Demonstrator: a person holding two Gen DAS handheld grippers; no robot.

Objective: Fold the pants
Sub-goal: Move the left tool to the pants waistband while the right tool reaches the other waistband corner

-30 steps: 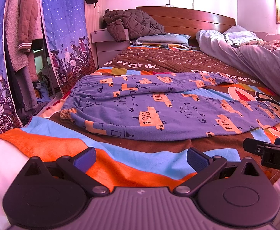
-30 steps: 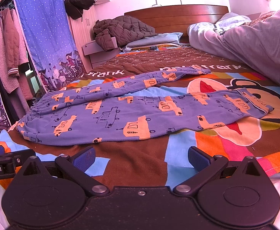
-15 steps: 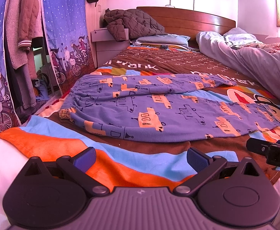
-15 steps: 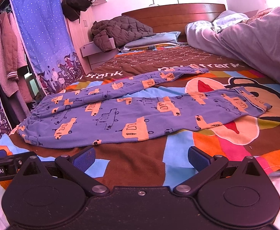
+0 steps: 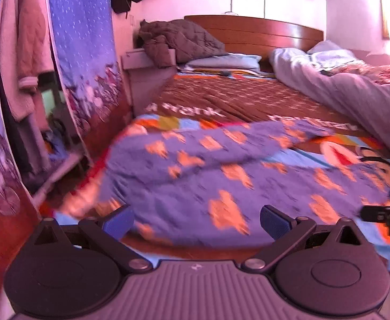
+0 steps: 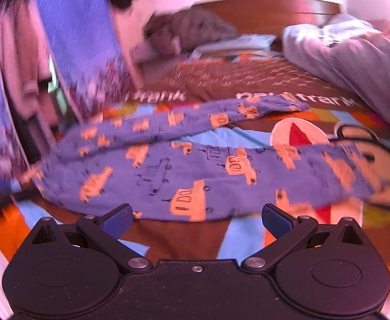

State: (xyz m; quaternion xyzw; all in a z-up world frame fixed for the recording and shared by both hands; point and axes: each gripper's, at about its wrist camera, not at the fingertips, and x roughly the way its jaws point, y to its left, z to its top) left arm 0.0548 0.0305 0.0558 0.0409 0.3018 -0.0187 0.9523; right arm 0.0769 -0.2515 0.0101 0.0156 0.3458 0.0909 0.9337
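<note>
Purple pants with orange car prints [image 5: 221, 176] lie spread flat across the bed, waistband at the left, two legs running right; they also show in the right wrist view [image 6: 195, 176]. My left gripper [image 5: 195, 222] is open and empty, just short of the pants' near edge by the waist. My right gripper [image 6: 196, 220] is open and empty, at the near edge of the lower leg. The right gripper's tip shows at the right edge of the left wrist view [image 5: 384, 214]. Both views are blurred by motion.
The pants lie on a colourful cartoon bedspread [image 5: 248, 98]. A grey duvet [image 5: 355, 93] is heaped along the right. A dark jacket [image 5: 179, 40] and pillows lie by the wooden headboard [image 5: 261, 32]. A blue curtain [image 5: 83, 53] and hanging clothes stand left of the bed.
Both grippers have moved forward toward the pants, which now fill more of each view. Both stay open. The pants have not moved.
</note>
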